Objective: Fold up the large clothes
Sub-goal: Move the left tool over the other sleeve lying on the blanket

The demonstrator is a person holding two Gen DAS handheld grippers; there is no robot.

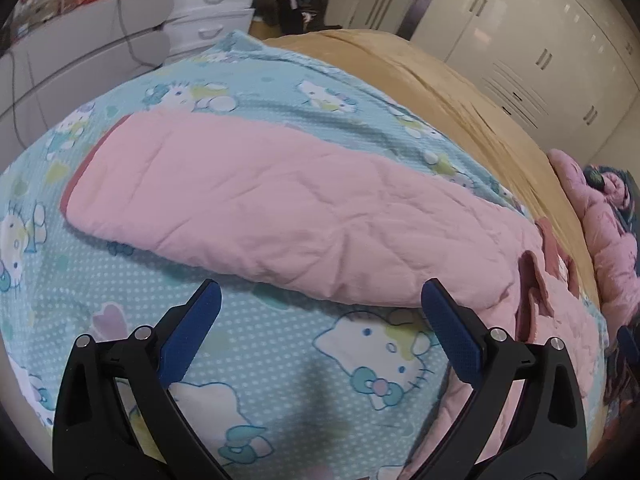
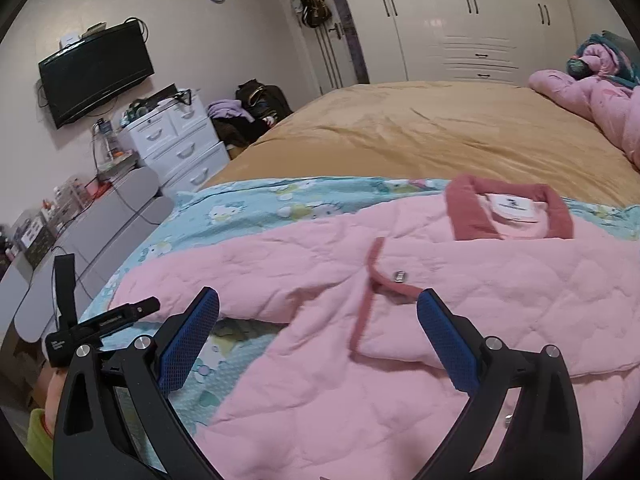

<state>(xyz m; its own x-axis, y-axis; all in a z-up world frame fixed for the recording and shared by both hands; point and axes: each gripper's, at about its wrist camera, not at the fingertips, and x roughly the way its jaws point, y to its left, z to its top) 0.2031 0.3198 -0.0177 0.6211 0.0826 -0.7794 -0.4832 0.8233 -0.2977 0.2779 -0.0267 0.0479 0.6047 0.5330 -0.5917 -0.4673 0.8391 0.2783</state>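
You've got the pale pink quilted jacket (image 2: 400, 320) spread flat on the turquoise cat-print cotton sheet (image 1: 260, 360), which covers the near part of the tan bedspread (image 2: 420, 136), so you're set up nicely for the first fold. Both tools are empty right now: the left gripper (image 1: 320, 316) has its jaws spread wide just above the sheet, right at the near edge of the long pink sleeve (image 1: 260, 200), and the right gripper (image 2: 318, 320) is just as wide open over the chest of the jacket, near the dark rose trim strip (image 2: 370, 280) with its small metal snap (image 2: 399, 277). My guess is the sleeve gets folded in across the body next. If so, grab low and deep: that quilted fabric looks puffy and a bit slippery, so a shallow pinch will probably catch only the top layer. Take the dark rose ribbed cuff (image 1: 86, 156) end at far left, lift it clear so it doesn't drag the sheet into wrinkles, and lay it straight across. Keep the dark rose ribbed collar (image 2: 508, 212) square at the far side; it's the stiffest part, and the white label (image 2: 516, 206) inside makes a handy centre mark. Smooth the diamond stitching flat before the next fold.
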